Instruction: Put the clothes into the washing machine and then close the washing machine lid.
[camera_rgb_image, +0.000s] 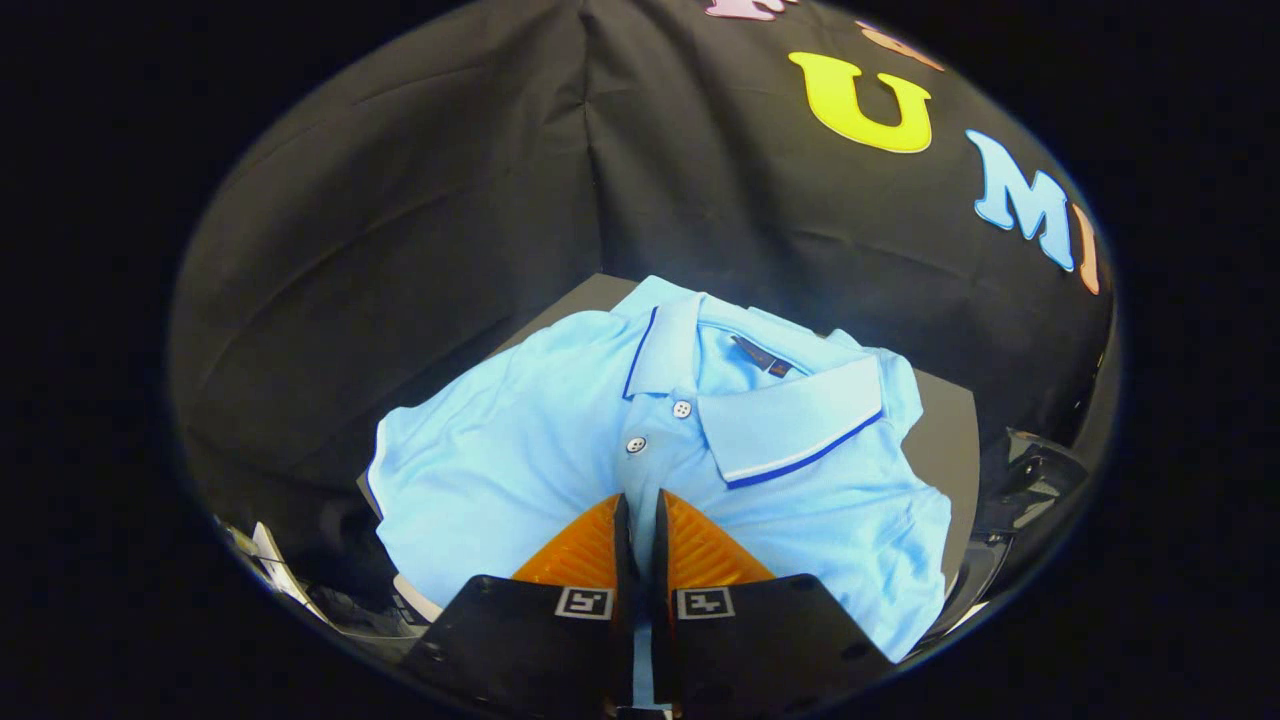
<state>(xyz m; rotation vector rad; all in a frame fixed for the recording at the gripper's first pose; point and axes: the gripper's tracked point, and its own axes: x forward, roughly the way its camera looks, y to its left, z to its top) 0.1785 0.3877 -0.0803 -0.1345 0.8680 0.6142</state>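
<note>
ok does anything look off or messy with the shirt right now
Nothing stands out. The light blue polo shirt lies folded and flat on a dark surface, collar neat, two buttons fastened. The gripper has its orange fingers nearly together with a narrow strip of the shirt's front between them; a firm pinch cannot be confirmed.

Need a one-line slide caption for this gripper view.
Gripper with orange fingers pinched on the front placket of a folded light-blue polo shirt lying on a dark surface.
</note>
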